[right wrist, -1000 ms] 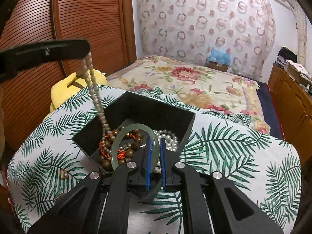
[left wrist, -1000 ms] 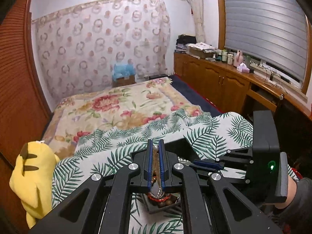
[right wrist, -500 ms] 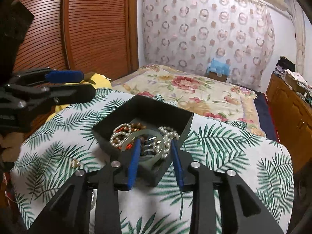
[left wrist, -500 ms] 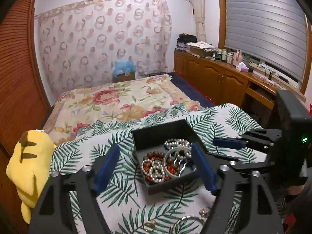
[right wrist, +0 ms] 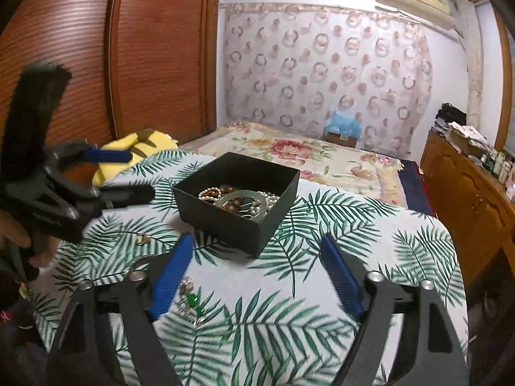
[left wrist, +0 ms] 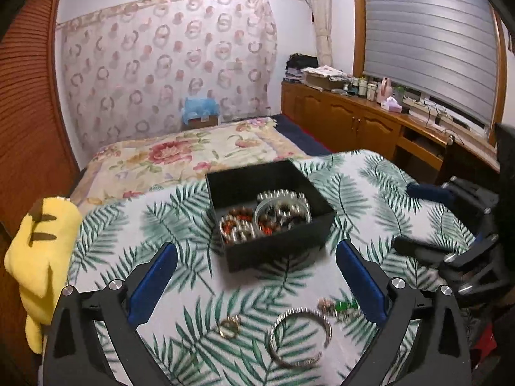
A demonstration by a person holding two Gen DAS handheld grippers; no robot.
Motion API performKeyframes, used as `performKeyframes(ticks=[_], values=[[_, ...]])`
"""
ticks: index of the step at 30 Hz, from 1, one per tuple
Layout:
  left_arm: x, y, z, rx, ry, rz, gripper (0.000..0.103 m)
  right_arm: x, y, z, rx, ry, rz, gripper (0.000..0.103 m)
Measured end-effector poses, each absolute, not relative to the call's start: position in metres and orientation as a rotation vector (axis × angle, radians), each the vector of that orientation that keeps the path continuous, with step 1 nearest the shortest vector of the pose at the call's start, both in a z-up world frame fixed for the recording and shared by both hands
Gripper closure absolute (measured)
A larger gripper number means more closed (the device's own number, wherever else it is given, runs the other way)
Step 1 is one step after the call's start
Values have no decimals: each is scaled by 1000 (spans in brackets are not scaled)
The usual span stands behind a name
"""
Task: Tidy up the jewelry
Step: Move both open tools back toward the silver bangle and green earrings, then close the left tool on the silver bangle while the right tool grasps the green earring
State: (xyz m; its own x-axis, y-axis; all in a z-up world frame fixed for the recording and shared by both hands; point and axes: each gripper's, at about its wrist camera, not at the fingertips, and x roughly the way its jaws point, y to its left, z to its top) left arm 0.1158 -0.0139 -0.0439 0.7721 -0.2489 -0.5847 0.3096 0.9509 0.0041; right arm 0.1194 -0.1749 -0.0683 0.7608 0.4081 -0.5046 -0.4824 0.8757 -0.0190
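A black open box (left wrist: pixel 276 241) sits on the palm-leaf tablecloth and holds bead strings, pearls and a pale green bangle (left wrist: pixel 283 214); it also shows in the right wrist view (right wrist: pixel 225 225). My left gripper (left wrist: pixel 257 257) is open and empty, pulled back from the box. In front of it lie a silver bangle (left wrist: pixel 301 337), a gold ring (left wrist: pixel 229 325) and a green-stone piece (left wrist: pixel 341 307). My right gripper (right wrist: pixel 256 251) is open and empty, near the box's front corner. The green-stone piece (right wrist: pixel 191 299) lies by its left finger. A small ring (right wrist: pixel 143 239) lies further left.
A yellow plush toy (left wrist: pixel 42 251) hangs at the table's left edge. A bed with a floral cover (left wrist: pixel 193 157) lies beyond the table. Wooden cabinets (left wrist: pixel 354 125) run along the right wall. The left gripper (right wrist: pixel 64 193) shows at the left of the right wrist view.
Both grippers opened, releasing the bead string and the green bangle into the box, then drew back from it. More loose jewelry on the cloth came into view.
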Motion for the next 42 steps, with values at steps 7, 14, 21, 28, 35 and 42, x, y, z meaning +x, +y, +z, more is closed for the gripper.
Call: performKeyframes(ticks=[7,14,21,28,35,42], values=[[102,-13,-77,84,714,-313,8,97,-183,-80,-144,546,480,4],[94,-13,-102,61,813,-335,8,86,-184,-105,-159,585,460,3],[88,-22,-111,76,839,-349,8,74,-200,-110,-129,586,438,3],[91,-40,-113,132,846,-360,24,77,-198,-118,-121,648,446,3],[95,-49,-119,184,856,-334,47,84,-179,-124,-134,710,516,13],[83,-38,-112,135,828,-358,47,105,-153,-129,-187,770,608,61]])
